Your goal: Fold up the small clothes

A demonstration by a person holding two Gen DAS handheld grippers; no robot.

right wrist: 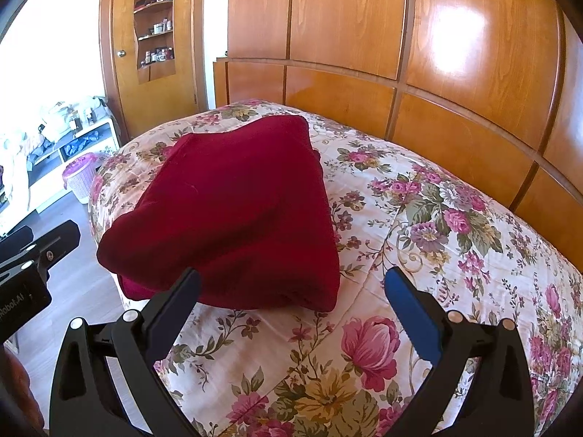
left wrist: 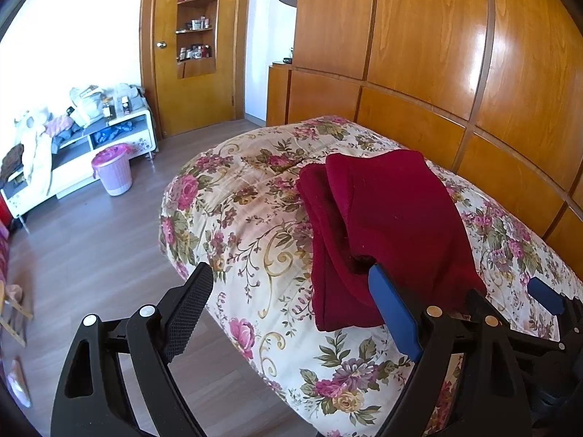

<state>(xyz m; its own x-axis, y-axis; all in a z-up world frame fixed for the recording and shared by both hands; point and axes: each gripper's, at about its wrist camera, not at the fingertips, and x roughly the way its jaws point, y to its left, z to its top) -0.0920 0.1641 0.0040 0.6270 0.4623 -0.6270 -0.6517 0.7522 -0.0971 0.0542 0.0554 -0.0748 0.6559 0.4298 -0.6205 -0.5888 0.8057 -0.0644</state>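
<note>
A dark red garment [left wrist: 393, 225] lies folded in a thick stack on the floral bedspread [left wrist: 247, 218]; it also shows in the right wrist view [right wrist: 233, 215]. My left gripper [left wrist: 291, 287] is open and empty, at the near left corner of the stack, with its blue finger [left wrist: 393, 309] against the cloth's near edge. My right gripper [right wrist: 291, 287] is open and empty, just in front of the stack's near edge. The right gripper's blue fingertip shows at the right edge of the left wrist view [left wrist: 544, 295]. The left gripper's body shows at the left edge of the right wrist view [right wrist: 32, 251].
The bedspread [right wrist: 419, 255] meets a wooden panelled headboard wall [left wrist: 437, 73] behind. To the left is wood floor [left wrist: 91, 255], a pink laundry basket [left wrist: 113, 169], a cluttered white low cabinet [left wrist: 73, 149] and a wooden door [left wrist: 189, 54].
</note>
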